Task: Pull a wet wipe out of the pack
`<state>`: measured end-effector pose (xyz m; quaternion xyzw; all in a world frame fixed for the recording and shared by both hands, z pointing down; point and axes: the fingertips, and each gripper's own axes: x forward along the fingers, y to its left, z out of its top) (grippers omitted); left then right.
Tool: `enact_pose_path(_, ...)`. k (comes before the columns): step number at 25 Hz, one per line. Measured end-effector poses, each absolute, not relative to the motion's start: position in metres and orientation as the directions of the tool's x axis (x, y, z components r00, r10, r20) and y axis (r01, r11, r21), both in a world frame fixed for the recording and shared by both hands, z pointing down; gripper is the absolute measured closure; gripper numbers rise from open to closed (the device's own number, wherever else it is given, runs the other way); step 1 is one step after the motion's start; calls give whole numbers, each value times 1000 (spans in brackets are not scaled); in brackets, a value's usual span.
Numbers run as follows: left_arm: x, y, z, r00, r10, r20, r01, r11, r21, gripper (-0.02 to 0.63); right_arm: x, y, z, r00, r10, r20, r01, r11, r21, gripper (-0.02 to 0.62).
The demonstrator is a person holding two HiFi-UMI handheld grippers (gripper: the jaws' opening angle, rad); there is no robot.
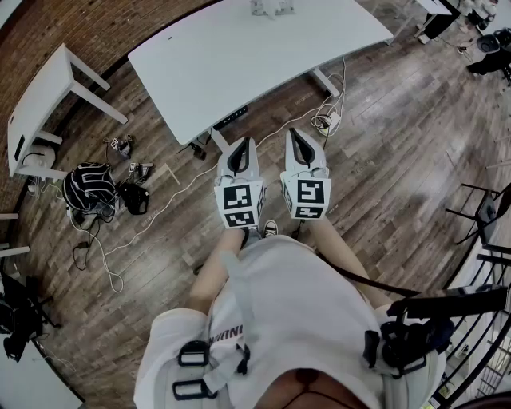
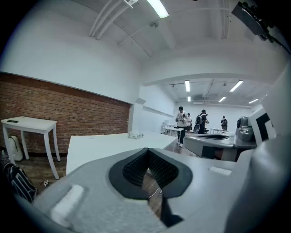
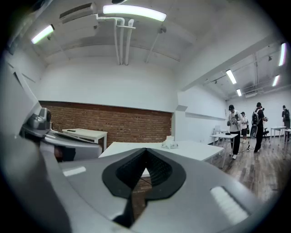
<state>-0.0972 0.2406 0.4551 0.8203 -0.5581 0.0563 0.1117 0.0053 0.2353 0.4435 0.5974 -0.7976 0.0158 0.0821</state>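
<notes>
The wet wipe pack (image 1: 271, 6) is a small white bundle at the far edge of the white table (image 1: 239, 56), well ahead of both grippers. It also shows in the left gripper view (image 2: 135, 134) and in the right gripper view (image 3: 171, 144). My left gripper (image 1: 243, 144) and right gripper (image 1: 298, 136) are held side by side over the wooden floor, just short of the table's near edge, pointing toward it. The left gripper (image 2: 147, 150) has its tips together with nothing between them. The right gripper (image 3: 145, 150) is shut and empty too.
A small white side table (image 1: 48, 96) stands at the left. A striped bag (image 1: 88, 188), cables and a power strip (image 1: 323, 121) lie on the floor near the table legs. Black railing and a chair (image 1: 487, 216) are at the right. Several people (image 2: 191, 123) stand far off.
</notes>
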Motion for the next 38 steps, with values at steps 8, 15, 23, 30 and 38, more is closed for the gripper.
enact_pose_path(8, -85, 251, 450, 344, -916, 206, -937, -321, 139, 604, 21, 241, 439, -292, -946, 137, -950, 304, 74, 591)
enact_pose_path(15, -82, 227, 450, 355, -914, 199, -933, -333, 136, 604, 22, 219, 438, -284, -950, 131, -951, 296, 89, 591)
enact_pose_path(23, -72, 155, 446, 420, -889, 184, -906, -401, 135, 604, 25, 157, 440, -249, -959, 134, -960, 263, 93, 591)
enact_pose_path(30, -94, 115, 457, 449, -874, 186, -892, -425, 153, 604, 6, 116, 445, -211, -967, 141, -970, 225, 95, 591)
enact_pose_path(38, -73, 97, 465, 475, -858, 197, -878, -445, 177, 604, 24, 95, 442, -180, -974, 137, -976, 195, 100, 591)
